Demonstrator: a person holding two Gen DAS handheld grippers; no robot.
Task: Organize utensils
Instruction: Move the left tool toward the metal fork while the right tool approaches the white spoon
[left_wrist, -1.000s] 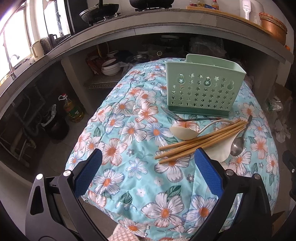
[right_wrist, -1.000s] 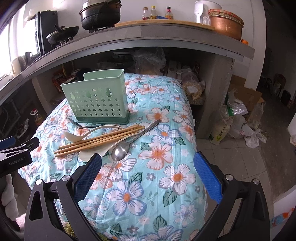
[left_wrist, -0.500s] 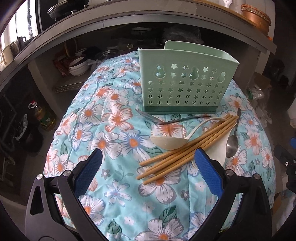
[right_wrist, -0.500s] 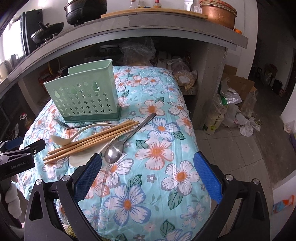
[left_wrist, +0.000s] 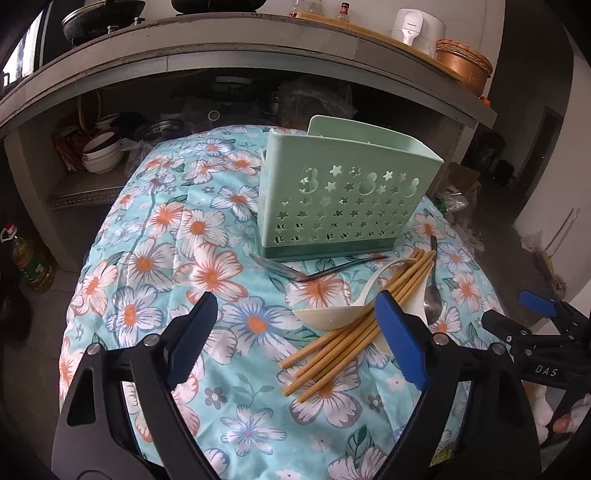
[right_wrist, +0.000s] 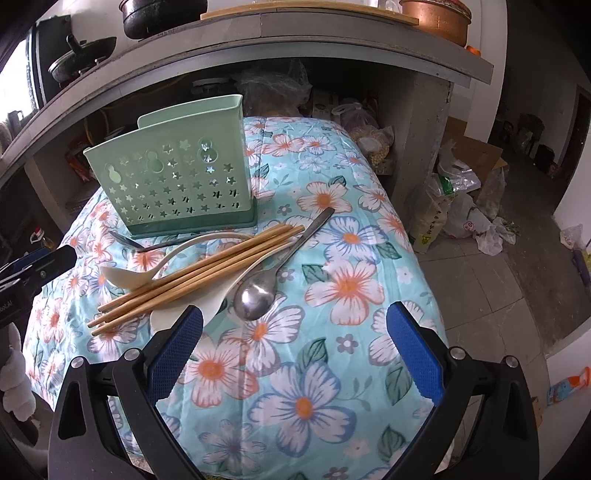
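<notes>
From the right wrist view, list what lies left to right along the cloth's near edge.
Left gripper → chopsticks → metal spoon → bare floral cloth

My left wrist camera looks forward along my left tongs (left_wrist: 295, 332), low and close over the floral tabletop (left_wrist: 155, 258), facing the green utensil holder (left_wrist: 343, 206). My right wrist camera sits further right, angled toward the same holder (right_wrist: 177, 184). Both views share the chopsticks (left_wrist: 354, 325) (right_wrist: 192, 277), holder and kitchen counter (left_wrist: 221, 48) (right_wrist: 332, 33).
</notes>
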